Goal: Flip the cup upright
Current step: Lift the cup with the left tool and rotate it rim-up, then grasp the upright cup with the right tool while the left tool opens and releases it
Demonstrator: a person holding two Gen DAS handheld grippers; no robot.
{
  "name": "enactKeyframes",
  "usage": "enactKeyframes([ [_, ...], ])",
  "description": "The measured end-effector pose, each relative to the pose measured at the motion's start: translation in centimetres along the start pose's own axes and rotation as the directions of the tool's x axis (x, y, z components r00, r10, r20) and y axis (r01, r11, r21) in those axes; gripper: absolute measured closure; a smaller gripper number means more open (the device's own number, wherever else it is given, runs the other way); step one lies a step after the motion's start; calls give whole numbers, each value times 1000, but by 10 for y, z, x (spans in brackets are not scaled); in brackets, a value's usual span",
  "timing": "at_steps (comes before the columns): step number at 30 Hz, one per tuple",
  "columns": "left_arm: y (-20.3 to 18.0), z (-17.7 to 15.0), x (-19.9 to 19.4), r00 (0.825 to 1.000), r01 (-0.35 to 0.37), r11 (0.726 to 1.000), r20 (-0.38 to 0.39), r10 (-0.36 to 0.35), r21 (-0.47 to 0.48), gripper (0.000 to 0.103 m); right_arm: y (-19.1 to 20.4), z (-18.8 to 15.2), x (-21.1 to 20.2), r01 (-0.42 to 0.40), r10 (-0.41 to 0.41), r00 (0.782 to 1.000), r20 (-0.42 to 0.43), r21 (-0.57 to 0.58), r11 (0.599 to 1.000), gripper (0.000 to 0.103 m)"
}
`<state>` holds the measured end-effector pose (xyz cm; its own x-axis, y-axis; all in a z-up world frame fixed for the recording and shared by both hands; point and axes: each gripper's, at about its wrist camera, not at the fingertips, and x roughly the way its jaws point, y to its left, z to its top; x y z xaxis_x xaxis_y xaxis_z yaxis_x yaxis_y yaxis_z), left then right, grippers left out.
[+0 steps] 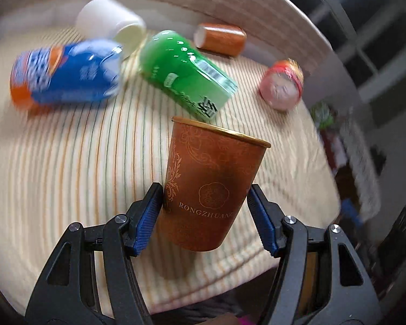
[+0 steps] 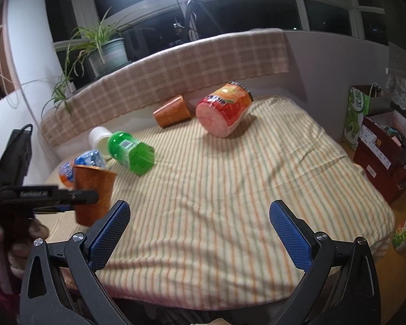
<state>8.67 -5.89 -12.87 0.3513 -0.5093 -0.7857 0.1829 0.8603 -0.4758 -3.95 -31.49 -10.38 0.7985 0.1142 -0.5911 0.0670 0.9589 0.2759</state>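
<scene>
My left gripper (image 1: 204,197) is shut on a brown paper cup (image 1: 211,178) printed RONGZHUANG, held nearly upright, rim up, above the striped bed (image 1: 81,162). The same cup (image 2: 93,195) and the left gripper (image 2: 67,197) show at the left of the right wrist view. My right gripper (image 2: 200,224) is open and empty over the bed's near edge. A second brown cup (image 2: 173,111) lies on its side near the headboard and also shows in the left wrist view (image 1: 220,38).
On the bed lie a green bottle (image 1: 186,74), a blue bottle (image 1: 65,77), a white cup (image 1: 111,21) and a red-orange noodle tub (image 2: 224,108). Boxes (image 2: 384,146) stand right of the bed, a potted plant (image 2: 102,48) behind the headboard.
</scene>
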Motion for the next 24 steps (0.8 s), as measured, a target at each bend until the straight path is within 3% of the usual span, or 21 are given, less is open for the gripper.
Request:
enactKeyframes([
  [4, 5, -1, 5, 1000, 3, 998, 3, -3, -65, 36, 5, -1, 7, -36, 36, 999, -36, 15, 999, 1],
  [9, 7, 0, 13, 999, -46, 997, 13, 47, -56, 36, 9, -1, 19, -84, 88, 993, -84, 50, 995, 1],
  [11, 10, 1, 14, 999, -43, 997, 10, 44, -57, 29, 10, 1, 24, -103, 109, 989, -102, 62, 993, 1],
  [15, 13, 1, 1, 997, -63, 997, 42, 64, -33, 26, 15, 8, 35, -161, 172, 974, -147, 87, 983, 1],
  [20, 19, -4, -28, 989, -108, 994, 101, 107, 0, 23, 32, 25, 61, -265, 289, 931, -225, 128, 956, 1],
  [24, 26, -19, -59, 963, -212, 976, 177, 202, 43, 23, 50, 36, 90, -337, 371, 877, -304, 159, 928, 1],
])
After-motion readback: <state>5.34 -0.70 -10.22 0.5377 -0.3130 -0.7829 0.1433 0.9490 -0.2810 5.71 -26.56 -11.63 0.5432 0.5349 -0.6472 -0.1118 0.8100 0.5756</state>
